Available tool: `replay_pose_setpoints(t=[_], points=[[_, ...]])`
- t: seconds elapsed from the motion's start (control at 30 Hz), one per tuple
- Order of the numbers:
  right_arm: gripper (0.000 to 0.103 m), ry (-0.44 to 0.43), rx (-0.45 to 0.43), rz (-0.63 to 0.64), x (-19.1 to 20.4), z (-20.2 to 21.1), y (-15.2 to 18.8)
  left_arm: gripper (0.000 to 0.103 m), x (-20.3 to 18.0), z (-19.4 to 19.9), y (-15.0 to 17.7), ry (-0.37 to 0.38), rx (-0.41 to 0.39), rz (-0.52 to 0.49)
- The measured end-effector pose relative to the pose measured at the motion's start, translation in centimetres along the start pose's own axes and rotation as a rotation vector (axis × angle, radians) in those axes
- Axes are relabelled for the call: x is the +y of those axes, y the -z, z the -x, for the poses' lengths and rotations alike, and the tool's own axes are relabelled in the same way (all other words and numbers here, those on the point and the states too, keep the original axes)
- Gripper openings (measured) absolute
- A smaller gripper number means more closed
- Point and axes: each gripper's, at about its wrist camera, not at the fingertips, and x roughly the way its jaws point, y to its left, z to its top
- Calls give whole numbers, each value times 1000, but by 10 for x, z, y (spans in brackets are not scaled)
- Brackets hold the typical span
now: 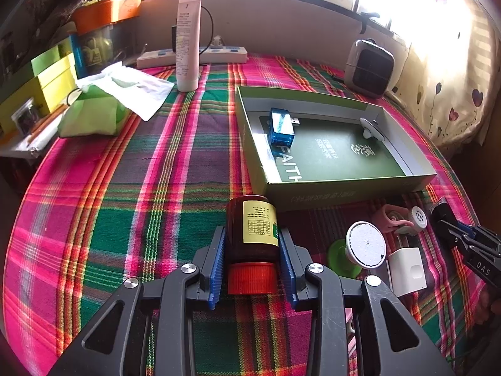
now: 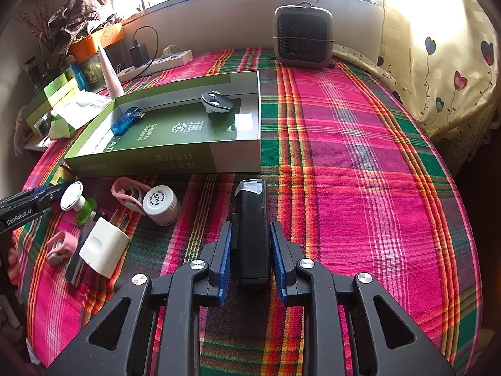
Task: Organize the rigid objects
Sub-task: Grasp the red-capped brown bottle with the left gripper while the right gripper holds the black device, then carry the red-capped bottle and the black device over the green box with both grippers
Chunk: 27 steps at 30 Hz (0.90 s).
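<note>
Two lengthwise grips, brown bottle point(image 1: 252, 228) cap-rearward, black device point(image 2: 252, 235)

I see plaid cloth point(image 2: 360, 156) w/ green box point(image 2: 175, 159), small heater point(image 2: 303, 36), power strip point(image 1: 194, 54), cream tube point(image 1: 187, 47), tissue pack point(image 1: 94, 112), white bottle point(image 2: 161, 203), white charger point(image 2: 103, 249) resting on it.

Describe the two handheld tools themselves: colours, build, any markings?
Both tools, left and right, have matte black linkage arms with triangular cutouts, silver round pivot caps and blue ribbed pads. Seen from opposite cameras, white lettering reads "GenRobot.AI" and "DAS". No cables or sleeves visible.
</note>
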Motion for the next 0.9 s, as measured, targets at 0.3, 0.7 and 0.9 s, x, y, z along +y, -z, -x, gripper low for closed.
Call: replay_pose_setpoints(t=[0.3,0.7,0.9], points=[[24,-12,0,-2,-1,2,-1,31,0,9,-2,3,-21,0],[24,-27,-52,-2,0,17,-12,31,-3,37,-18,-3,-91,-28],[24,-47,-81,8,7,24,-24,31,-6,41,-30,25,-108,-23]])
